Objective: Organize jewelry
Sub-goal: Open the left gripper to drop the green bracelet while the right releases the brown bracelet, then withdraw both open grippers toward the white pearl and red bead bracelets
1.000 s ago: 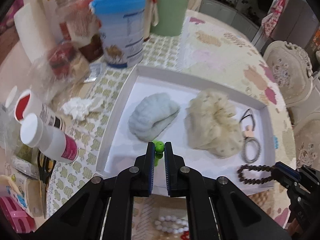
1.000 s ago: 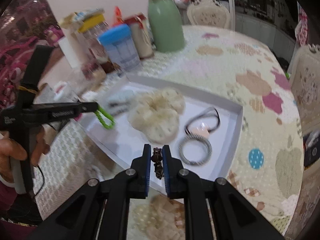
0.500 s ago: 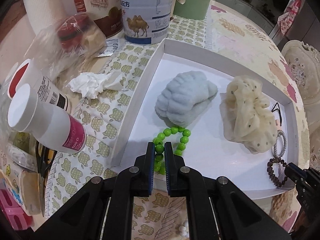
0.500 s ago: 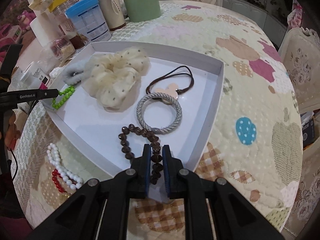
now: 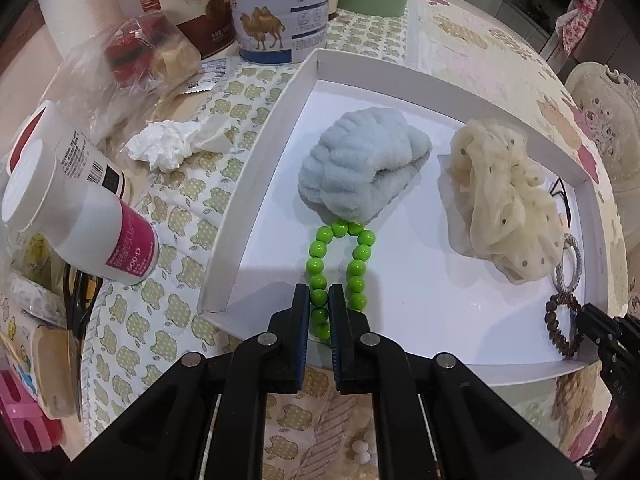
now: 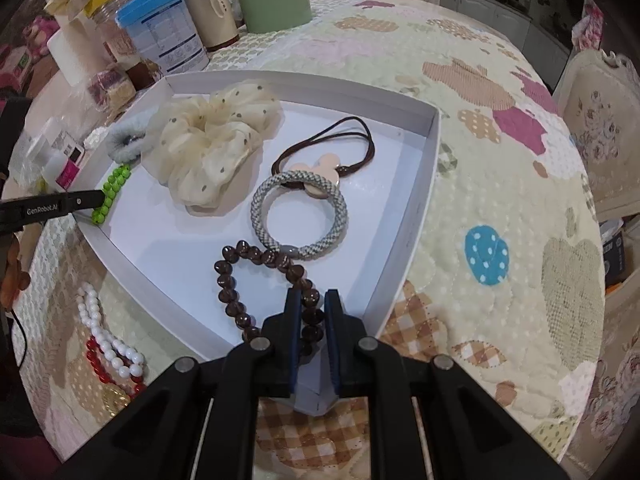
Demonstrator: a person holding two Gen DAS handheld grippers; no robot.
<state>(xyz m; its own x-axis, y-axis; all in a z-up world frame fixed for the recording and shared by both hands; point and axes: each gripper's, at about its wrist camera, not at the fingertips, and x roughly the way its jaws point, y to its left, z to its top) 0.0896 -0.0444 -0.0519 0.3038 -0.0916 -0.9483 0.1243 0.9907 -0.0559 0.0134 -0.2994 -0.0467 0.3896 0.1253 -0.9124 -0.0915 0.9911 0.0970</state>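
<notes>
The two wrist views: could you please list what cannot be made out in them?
- Left wrist view: the green bead bracelet's near end, hidden by the left gripper.
- Left wrist view: the brown hair tie, mostly behind the cream scrunchie.
- Right wrist view: the blue-grey scrunchie, largely behind the cream one.

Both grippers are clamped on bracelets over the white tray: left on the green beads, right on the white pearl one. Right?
Not quite. The right gripper is clamped on the brown bead bracelet; the right wrist view shows it. The white pearl bracelet lies on the tablecloth outside the white tray. The left gripper is indeed clamped on the green bead bracelet.
</notes>
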